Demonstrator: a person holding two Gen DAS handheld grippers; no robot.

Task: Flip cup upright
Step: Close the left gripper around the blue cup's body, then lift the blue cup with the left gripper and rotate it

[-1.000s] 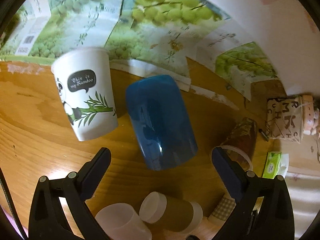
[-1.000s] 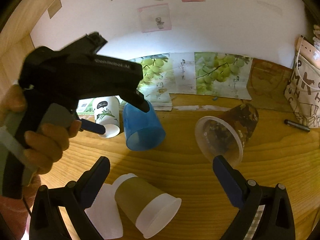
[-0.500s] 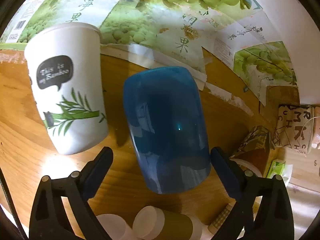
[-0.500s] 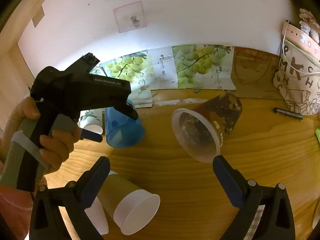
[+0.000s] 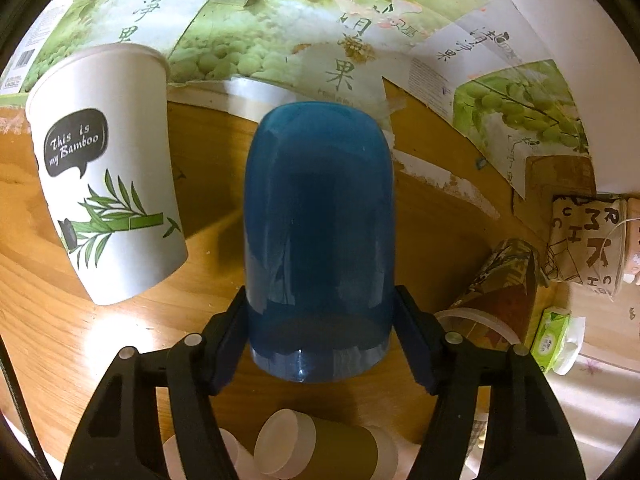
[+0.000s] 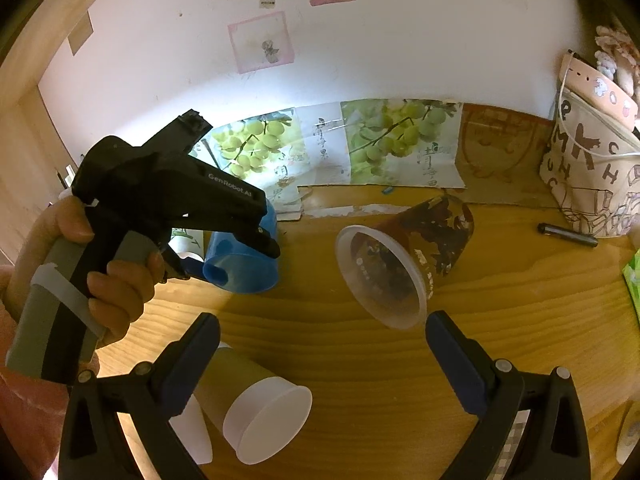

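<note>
- The left gripper [image 5: 320, 332] is clamping the blue cup [image 5: 318, 240] near its rim, one finger pressing on each side
- The blue cup is lying on its side on the wooden table [image 5: 60, 340], its closed base pointing toward the grape posters [image 5: 320, 40] at the back; in the right wrist view the cup [image 6: 244, 258] is showing its open mouth toward the camera
- A white bamboo-print cup [image 5: 108, 196] is standing just beside the blue cup on its left, apart from it
- The right gripper [image 6: 322, 344] is hovering with its jaws spread wide, gripping nothing
- A brown patterned clear cup [image 6: 404, 256] is lying tilted on the table ahead of the right gripper, mouth toward the camera
- An olive cup with a frosted rim [image 6: 256, 412] is lying near the right gripper's left finger, possibly touching another frosted cup [image 6: 196, 432] beside it, though that spot is partly hidden
- A lettered bag [image 6: 592, 184] is sitting at the far right against the wall
</note>
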